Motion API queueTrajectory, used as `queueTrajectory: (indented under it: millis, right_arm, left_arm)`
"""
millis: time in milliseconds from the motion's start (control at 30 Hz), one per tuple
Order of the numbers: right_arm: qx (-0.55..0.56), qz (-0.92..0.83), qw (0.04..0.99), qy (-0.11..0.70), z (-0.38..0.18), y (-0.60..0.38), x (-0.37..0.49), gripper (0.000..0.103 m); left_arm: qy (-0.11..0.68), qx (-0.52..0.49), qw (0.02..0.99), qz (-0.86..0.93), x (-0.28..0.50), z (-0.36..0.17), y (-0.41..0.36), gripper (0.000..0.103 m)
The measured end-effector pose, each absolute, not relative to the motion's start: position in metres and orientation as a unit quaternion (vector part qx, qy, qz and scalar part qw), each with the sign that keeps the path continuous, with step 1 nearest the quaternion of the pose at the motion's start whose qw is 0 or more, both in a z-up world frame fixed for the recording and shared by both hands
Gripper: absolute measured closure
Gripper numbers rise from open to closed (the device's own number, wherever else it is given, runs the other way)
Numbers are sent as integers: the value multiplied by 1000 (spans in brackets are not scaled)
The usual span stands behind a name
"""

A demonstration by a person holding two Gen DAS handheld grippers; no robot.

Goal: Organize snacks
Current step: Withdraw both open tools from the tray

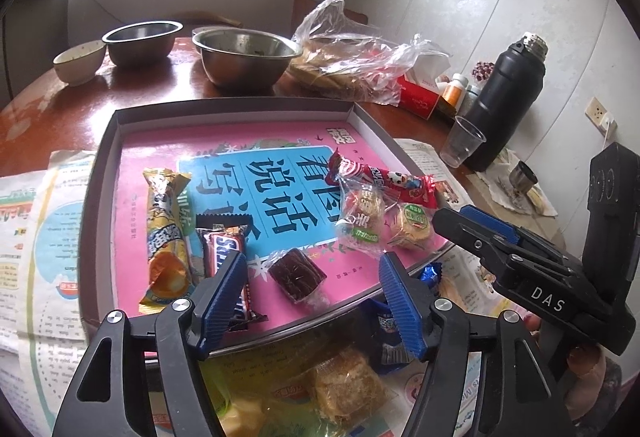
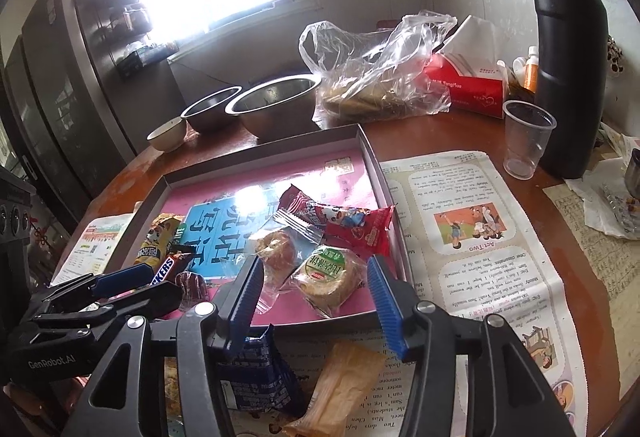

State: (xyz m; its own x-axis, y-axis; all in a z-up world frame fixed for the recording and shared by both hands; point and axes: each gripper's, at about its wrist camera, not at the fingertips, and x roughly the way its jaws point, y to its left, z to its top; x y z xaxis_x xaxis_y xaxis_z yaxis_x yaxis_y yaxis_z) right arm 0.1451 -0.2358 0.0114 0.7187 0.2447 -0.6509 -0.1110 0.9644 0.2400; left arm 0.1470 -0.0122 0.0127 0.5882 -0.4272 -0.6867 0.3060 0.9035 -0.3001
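1. My shallow tray [image 1: 100, 157], floored with a pink and blue printed sheet, holds the snacks: a yellow packet [image 1: 166, 233], a Snickers bar [image 1: 226, 265], a dark wrapped sweet [image 1: 296, 273], two clear-wrapped cakes [image 2: 328, 277] and a red packet [image 1: 380, 177].
2. Two steel bowls [image 1: 244, 55] behind it; contents unclear.
3. My left gripper [image 1: 312, 273] is released, grasping nothing.
4. My right gripper [image 2: 314, 277] is released; one cake lies between its fingers, ungripped.
5. Readable: "DAS", "GenRobot.AI".
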Motion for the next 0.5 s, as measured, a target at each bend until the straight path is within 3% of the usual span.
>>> queueTrajectory:
  millis: [500]
  right_arm:
    - [101,96,929,344,24,-242,134,45]
  left_arm:
    - [392,-85,896,-189,135,30,8,30]
